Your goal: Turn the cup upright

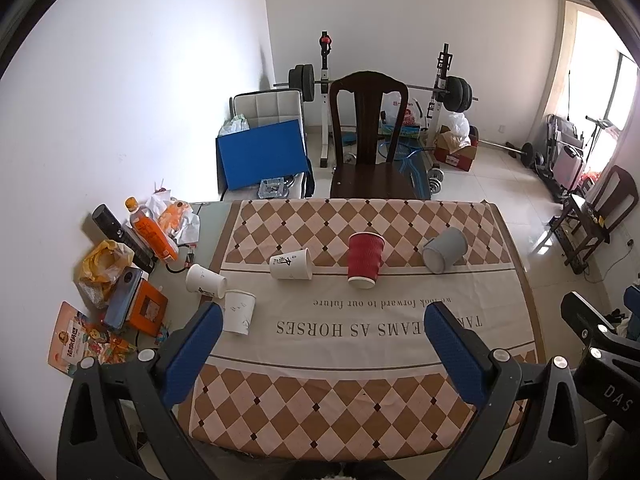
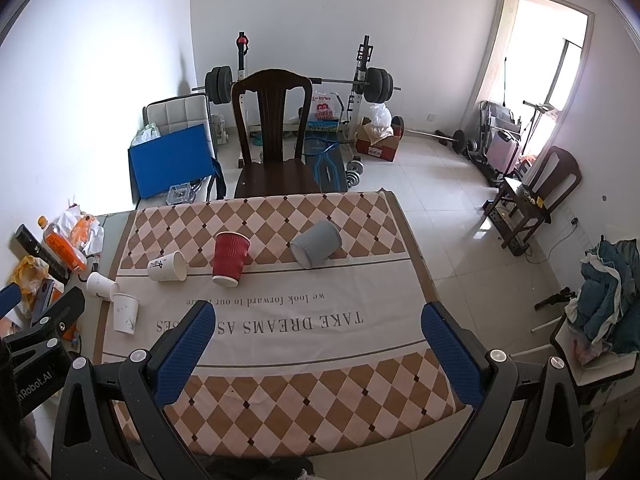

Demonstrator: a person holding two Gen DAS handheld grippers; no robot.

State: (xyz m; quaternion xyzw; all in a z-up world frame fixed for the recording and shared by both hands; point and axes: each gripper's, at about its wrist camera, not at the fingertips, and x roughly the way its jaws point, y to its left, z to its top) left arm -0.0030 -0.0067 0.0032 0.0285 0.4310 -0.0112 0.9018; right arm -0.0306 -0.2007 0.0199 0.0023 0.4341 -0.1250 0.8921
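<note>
Nothing flipped yet. Left tool (image 1: 322, 330) and right tool (image 2: 318, 326) both spread apart, empty, hovering above desk's near edge. Red cup (image 1: 365, 259), grey cup (image 1: 444, 255), white cups (image 1: 291, 264) mid-desk, apparently overturned or lying sideways.

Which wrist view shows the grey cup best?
The right wrist view: the grey cup lies on its side nearer the picture's centre, its open mouth plain. The left wrist view shows the same cup further right, smaller, also tipped over.
</note>
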